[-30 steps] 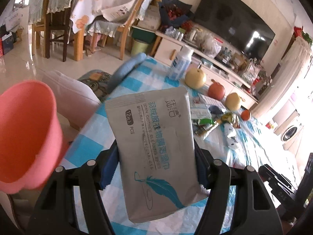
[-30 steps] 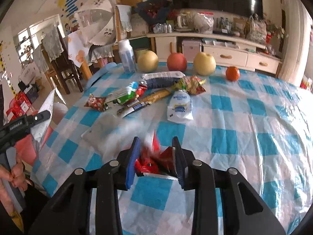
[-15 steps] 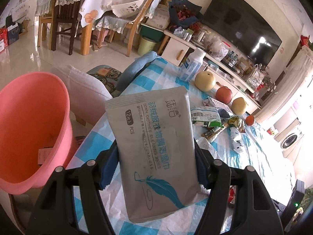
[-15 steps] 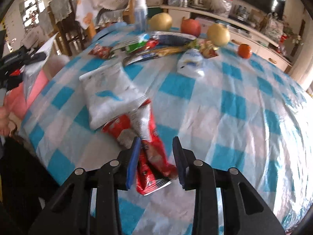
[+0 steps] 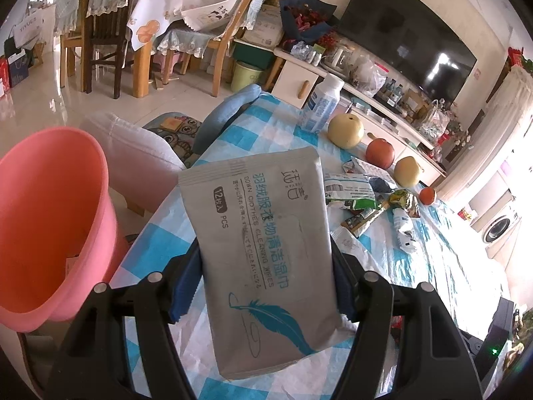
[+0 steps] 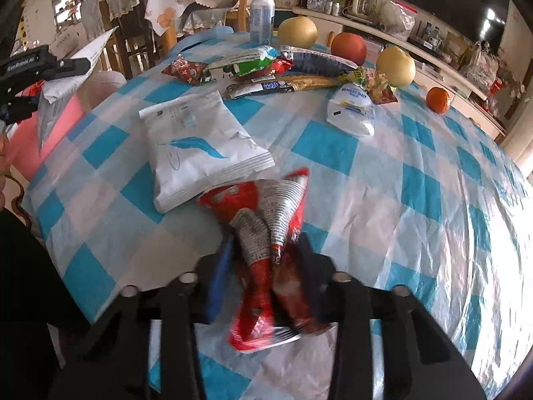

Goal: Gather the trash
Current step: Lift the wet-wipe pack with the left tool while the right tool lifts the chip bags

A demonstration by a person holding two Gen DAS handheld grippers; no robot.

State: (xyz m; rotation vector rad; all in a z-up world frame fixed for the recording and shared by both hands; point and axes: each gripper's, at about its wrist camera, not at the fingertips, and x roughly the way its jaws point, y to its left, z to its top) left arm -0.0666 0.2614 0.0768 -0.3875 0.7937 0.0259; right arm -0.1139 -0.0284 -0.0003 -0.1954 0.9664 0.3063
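The right tool (image 6: 265, 260) has just closed on the crumpled red foil wrapper (image 6: 266, 233); the left tool (image 5: 263, 286) still grips the grey wipes pouch (image 5: 263, 246) beside the pink plastic bin (image 5: 50, 220), ready for dropping.

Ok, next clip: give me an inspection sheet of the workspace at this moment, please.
Surface: table under a blue-and-white checked cloth.
Job's things: grey wipes pack held up near pink bin; red wrapper crumpled; white pack lying flat; more wrappers further back.
Clutter: pears, apple, orange, bottle.
Grippers: left gripper shut on the wipes pack; right gripper has just been closing, red wrapper between its fingers.
Cables: nothing seen.
Surroundings: TV, dining chairs, washing machine.
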